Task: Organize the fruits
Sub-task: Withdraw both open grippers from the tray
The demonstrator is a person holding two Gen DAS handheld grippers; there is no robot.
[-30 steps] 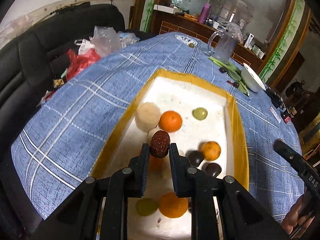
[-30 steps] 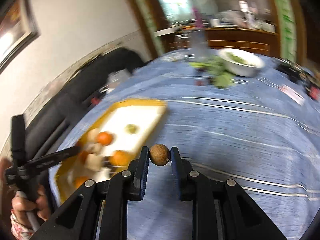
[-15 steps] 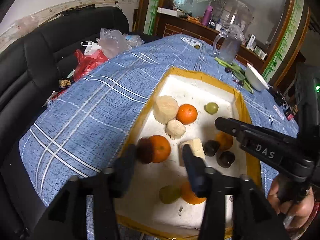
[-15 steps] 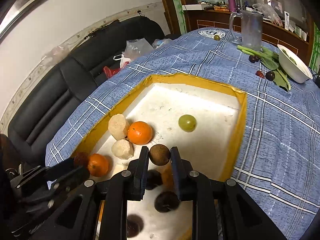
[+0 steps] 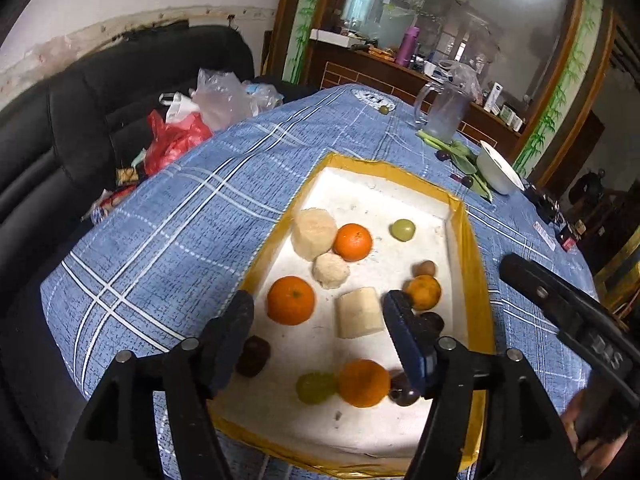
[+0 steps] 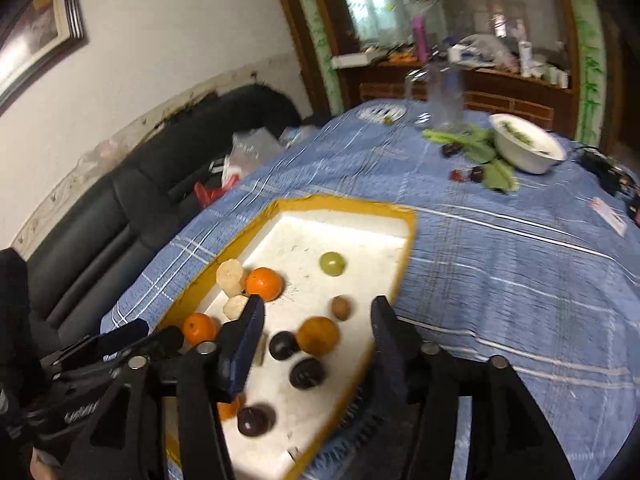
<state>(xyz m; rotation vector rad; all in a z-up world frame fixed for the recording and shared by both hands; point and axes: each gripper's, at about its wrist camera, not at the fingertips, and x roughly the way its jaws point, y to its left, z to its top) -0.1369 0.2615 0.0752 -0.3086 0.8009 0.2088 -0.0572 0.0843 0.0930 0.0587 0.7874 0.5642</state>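
A white foam tray with a yellow rim (image 5: 468, 240) (image 6: 400, 264) lies on the blue plaid tablecloth. It holds several oranges, pale peeled chunks, green grapes and dark plums. My left gripper (image 5: 318, 316) is open and empty above the tray's near end; a dark red fruit (image 5: 253, 355) lies by its left finger. My right gripper (image 6: 318, 320) is open and empty over the tray's right part. A small brown fruit (image 6: 341, 307) (image 5: 425, 269) lies in the tray just beyond it. The right gripper also shows in the left wrist view (image 5: 560, 316).
A white bowl (image 6: 526, 148) with green leaves (image 6: 480, 148) and dark fruits stands at the far right. A glass pitcher (image 5: 444, 114) stands at the far end. Plastic bags (image 5: 200, 120) lie on the black sofa at left.
Both grippers opened. The left one let go of the dark red fruit, the right one let go of the small brown fruit; both fruits now lie in the tray. The right gripper pulled back.
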